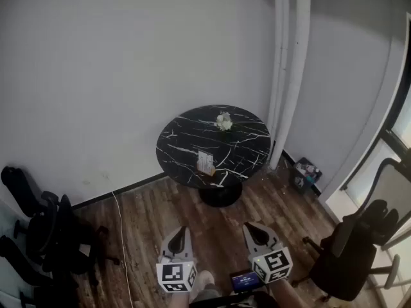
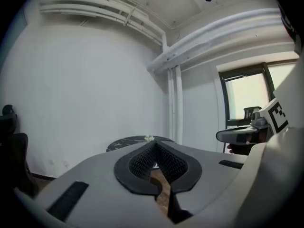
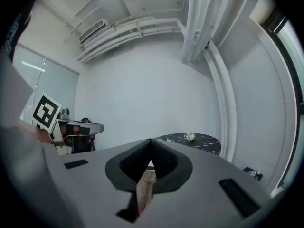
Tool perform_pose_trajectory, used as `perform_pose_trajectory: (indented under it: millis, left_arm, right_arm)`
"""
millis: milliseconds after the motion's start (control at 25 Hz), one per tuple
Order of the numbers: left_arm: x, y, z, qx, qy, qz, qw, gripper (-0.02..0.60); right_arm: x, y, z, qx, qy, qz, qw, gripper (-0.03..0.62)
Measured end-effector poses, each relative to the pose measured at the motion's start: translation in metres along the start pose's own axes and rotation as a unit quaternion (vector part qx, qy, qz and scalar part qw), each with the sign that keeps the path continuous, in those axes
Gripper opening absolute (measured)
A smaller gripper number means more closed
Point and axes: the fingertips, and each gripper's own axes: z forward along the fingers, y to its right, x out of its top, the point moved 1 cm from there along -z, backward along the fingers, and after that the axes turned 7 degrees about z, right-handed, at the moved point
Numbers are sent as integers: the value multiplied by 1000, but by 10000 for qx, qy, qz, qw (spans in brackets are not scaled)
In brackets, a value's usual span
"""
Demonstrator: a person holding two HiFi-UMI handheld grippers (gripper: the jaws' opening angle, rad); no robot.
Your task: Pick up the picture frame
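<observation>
A small picture frame stands upright near the front edge of a round black marble table. A white flower ornament sits toward the table's back. Both grippers hang low in the head view, well short of the table and over the wooden floor. My left gripper is shut with nothing in it, and so is my right gripper. In the left gripper view the shut jaws point at the table. In the right gripper view the jaws are shut, with the table ahead to the right.
Black office chairs stand at the left and at the right. White pipes run down the wall behind the table. A thin cable trails across the floor, and a small box sits by the right wall.
</observation>
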Motion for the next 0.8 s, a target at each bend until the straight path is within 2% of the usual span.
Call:
perform_pose_trajectory:
  millis: [360, 800]
  left_arm:
    - [-3, 5, -13, 68, -26, -23, 10000, 12]
    - [-3, 2, -22, 100, -4, -58, 9999, 12]
  right_arm:
    - [0, -5, -14, 62, 1, -28, 10000, 17]
    - [-3, -11, -18, 216, -13, 186, 9996, 18]
